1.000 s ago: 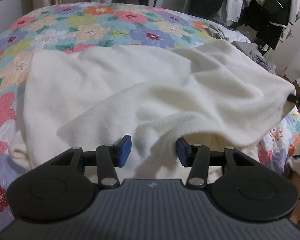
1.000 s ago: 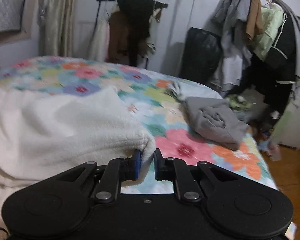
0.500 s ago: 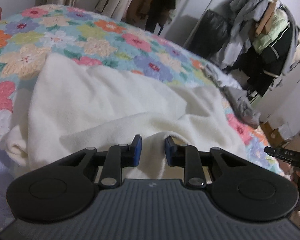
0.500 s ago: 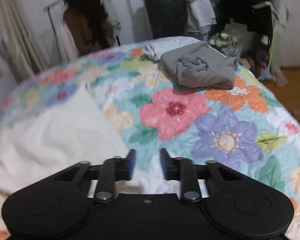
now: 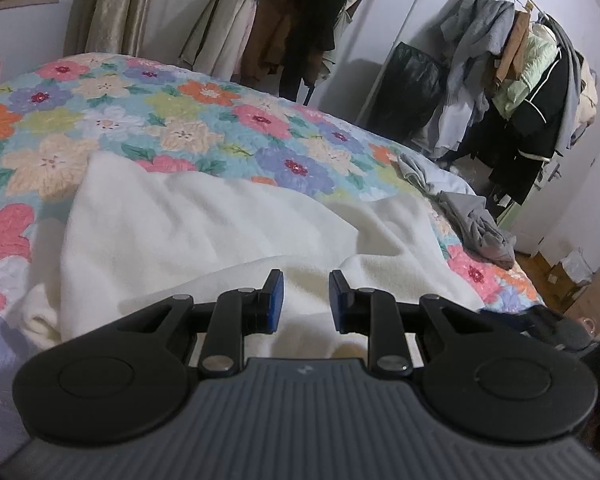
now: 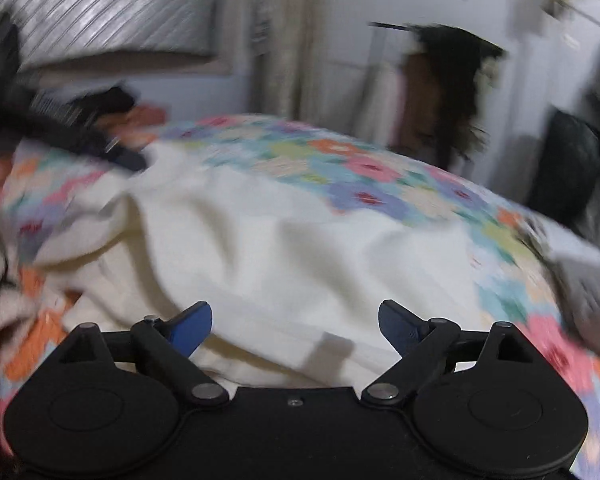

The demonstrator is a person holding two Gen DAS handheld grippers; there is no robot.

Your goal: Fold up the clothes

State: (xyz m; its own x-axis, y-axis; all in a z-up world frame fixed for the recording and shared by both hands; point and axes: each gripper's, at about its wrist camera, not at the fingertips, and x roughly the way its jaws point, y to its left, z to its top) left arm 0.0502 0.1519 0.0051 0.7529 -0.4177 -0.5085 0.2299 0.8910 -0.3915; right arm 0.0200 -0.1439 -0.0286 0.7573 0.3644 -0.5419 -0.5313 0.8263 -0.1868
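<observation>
While the cream fleece garment [image 5: 204, 232] lay spread and rumpled across the floral quilt [image 5: 148, 120], the left gripper [image 5: 306, 300] sat low over its near edge, jaws narrowed to a small gap with a raised fold of the fleece between the blue pads [image 5: 274, 300]; whether they pinched the cloth could not be told. The right gripper [image 6: 296, 320] hovered over the same garment's near edge in a badly blurred view, its jaws having just swung wide apart, holding nothing, the fleece lying below and between them. A crumpled grey garment [image 5: 480, 228] lay on the quilt's far right side, well apart from the fleece. Beyond the bed stood a clothes rack [image 5: 512, 60] hung with jackets and a second rack of coats [image 5: 284, 32].
</observation>
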